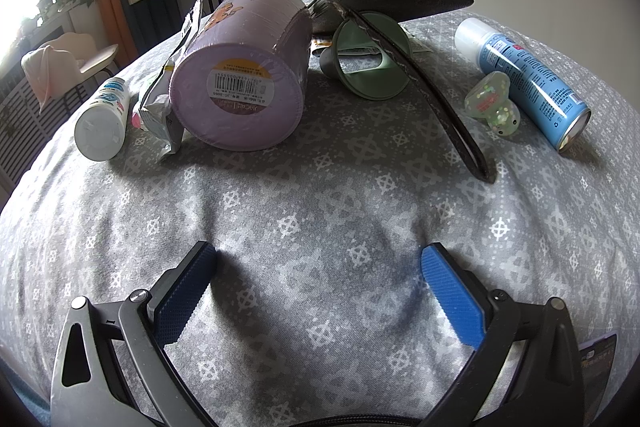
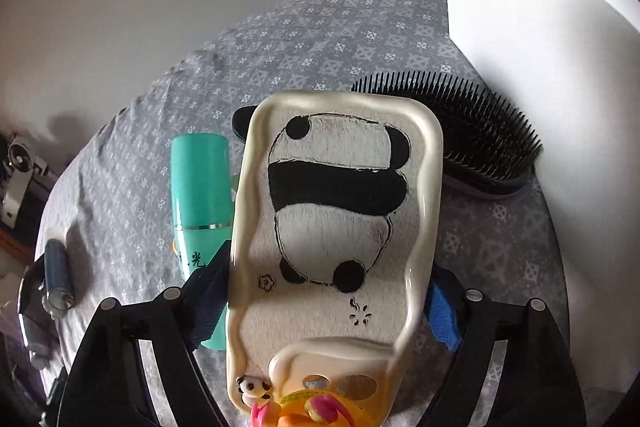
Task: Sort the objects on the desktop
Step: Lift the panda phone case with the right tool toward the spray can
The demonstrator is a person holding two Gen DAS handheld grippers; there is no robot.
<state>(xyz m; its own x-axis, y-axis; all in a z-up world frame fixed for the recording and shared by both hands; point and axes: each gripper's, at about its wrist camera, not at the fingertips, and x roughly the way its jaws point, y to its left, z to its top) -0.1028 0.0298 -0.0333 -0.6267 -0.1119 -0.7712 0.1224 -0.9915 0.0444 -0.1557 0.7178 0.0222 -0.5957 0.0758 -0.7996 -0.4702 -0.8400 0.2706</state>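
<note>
Left gripper (image 1: 318,267): jaws spread wide, nothing between the 2 blue pads (image 1: 450,293), hovering low over the grey patterned bedspread (image 1: 320,187).

Beyond it on the bedspread, left to right:
- White bottle (image 1: 104,119) lying on its side, base toward the camera.
- Crumpled foil sachet (image 1: 166,99) wedged between the white bottle and the next item, touching both as far as the view shows.
- Lilac cylindrical container (image 1: 244,75) on its side, barcode label on the base facing the camera.
- Green round item (image 1: 370,61), tilted, just behind the container's right side.
- Dark brown pouch (image 1: 400,1) at the far edge; its wrist strap (image 1: 440,95) runs across the green item and down toward the camera.
- Clear glittery trinket (image 1: 490,105) touching the side of a blue spray can (image 1: 528,75), which lies on its side.

Right gripper (image 2: 326,303): pinching a cream phone case (image 2: 332,227) with a panda print across its width, held above the bedspread. Camera cutout end nearest the lens; charms (image 2: 288,407) hang there.

Under and behind the case: teal bottle (image 2: 200,195) lying to its left, black hairbrush (image 2: 472,139) bristles up to its right, beside a white box (image 2: 540,87).
</note>
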